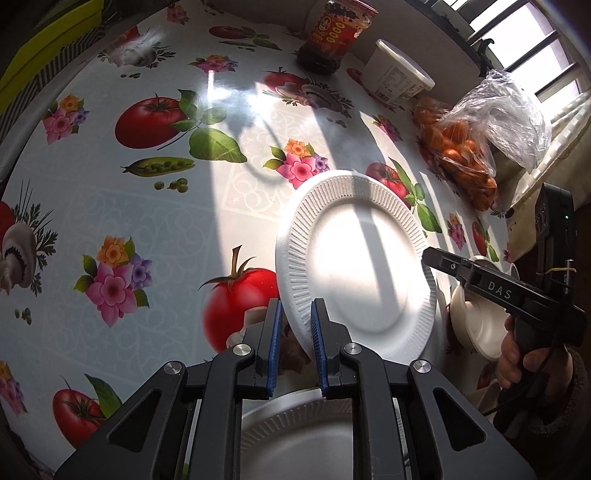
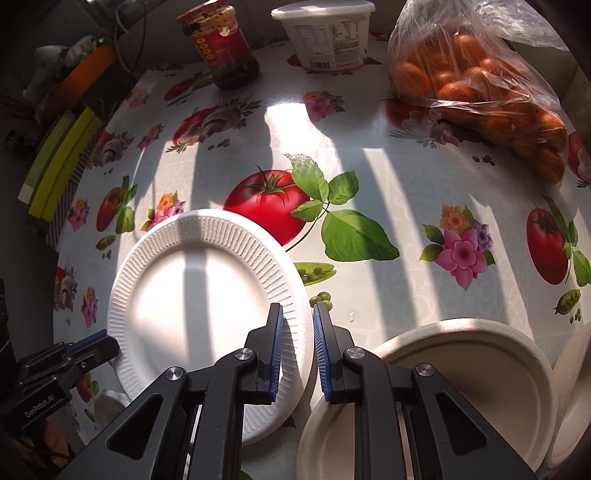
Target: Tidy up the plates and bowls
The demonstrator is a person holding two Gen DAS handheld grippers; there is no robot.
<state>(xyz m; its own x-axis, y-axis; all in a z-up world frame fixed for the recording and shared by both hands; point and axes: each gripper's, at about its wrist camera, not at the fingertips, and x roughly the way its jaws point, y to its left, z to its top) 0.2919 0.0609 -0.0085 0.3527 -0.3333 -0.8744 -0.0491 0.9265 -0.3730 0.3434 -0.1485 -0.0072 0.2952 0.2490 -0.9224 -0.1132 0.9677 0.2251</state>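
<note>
A white ribbed foam plate (image 1: 354,266) (image 2: 207,295) is held from both sides over the flowered tablecloth (image 1: 147,206). My left gripper (image 1: 296,306) is shut on its near-left rim, and in the right wrist view the same gripper (image 2: 99,341) shows at the plate's lower left. My right gripper (image 2: 298,310) is shut on the opposite rim; the left wrist view shows the right gripper (image 1: 430,258) with a hand on its handle. A second foam plate (image 1: 295,432) lies under my left gripper. Cream bowls (image 2: 461,369) (image 1: 476,325) sit stacked at the right.
At the table's far side stand a red-labelled sauce jar (image 2: 225,48), a white lidded tub (image 2: 328,33) and a plastic bag of oranges (image 2: 472,85). A yellow-green box (image 2: 59,166) lies past the left edge. A barred window (image 1: 535,44) is at the far right.
</note>
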